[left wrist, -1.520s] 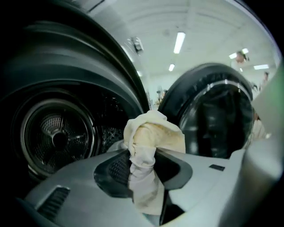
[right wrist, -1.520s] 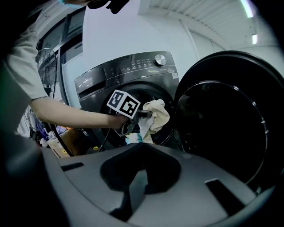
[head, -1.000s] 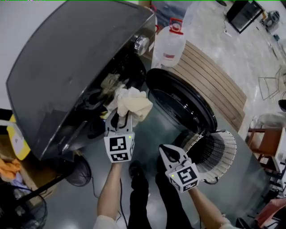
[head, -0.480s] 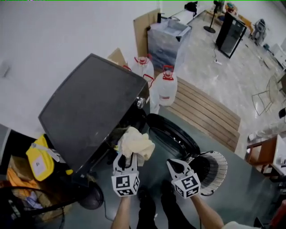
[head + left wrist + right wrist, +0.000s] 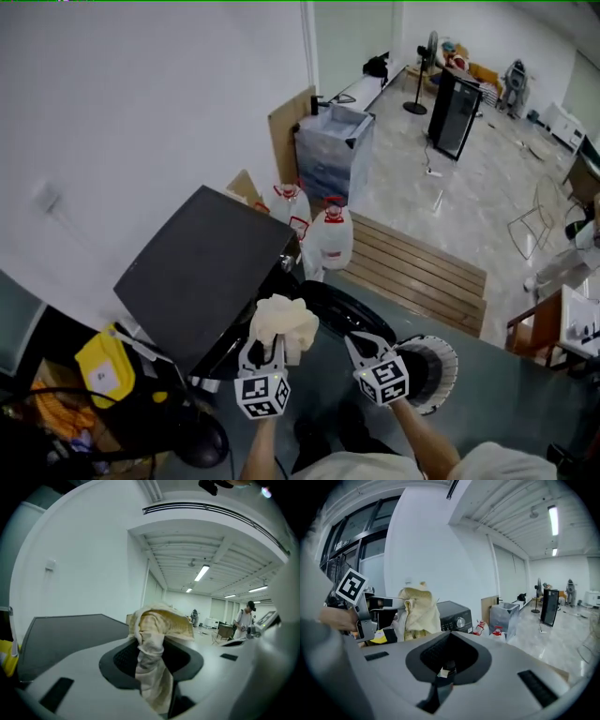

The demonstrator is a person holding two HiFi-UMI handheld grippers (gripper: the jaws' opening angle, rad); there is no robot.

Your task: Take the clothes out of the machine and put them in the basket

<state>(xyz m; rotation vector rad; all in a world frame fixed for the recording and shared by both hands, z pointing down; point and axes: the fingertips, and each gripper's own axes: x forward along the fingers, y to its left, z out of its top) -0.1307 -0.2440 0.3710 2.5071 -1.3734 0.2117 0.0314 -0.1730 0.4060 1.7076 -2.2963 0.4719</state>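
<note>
The left gripper (image 5: pixel 266 349) is clenched on a cream cloth (image 5: pixel 284 322), which bunches over its jaws at 12 o'clock, held up in front of the dark washing machine (image 5: pixel 202 277) at its 10 o'clock. The right gripper (image 5: pixel 357 342) seems closed on nothing, though its tips are dim. The white basket (image 5: pixel 442 367) sits at its 3 o'clock, beside the machine's open door (image 5: pixel 323 298)

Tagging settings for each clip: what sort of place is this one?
Probably a big open lab or workshop hall, not a home laundry: the washing machine stands beside large water jugs and a slatted wooden platform, under ceiling strip lights.
</note>
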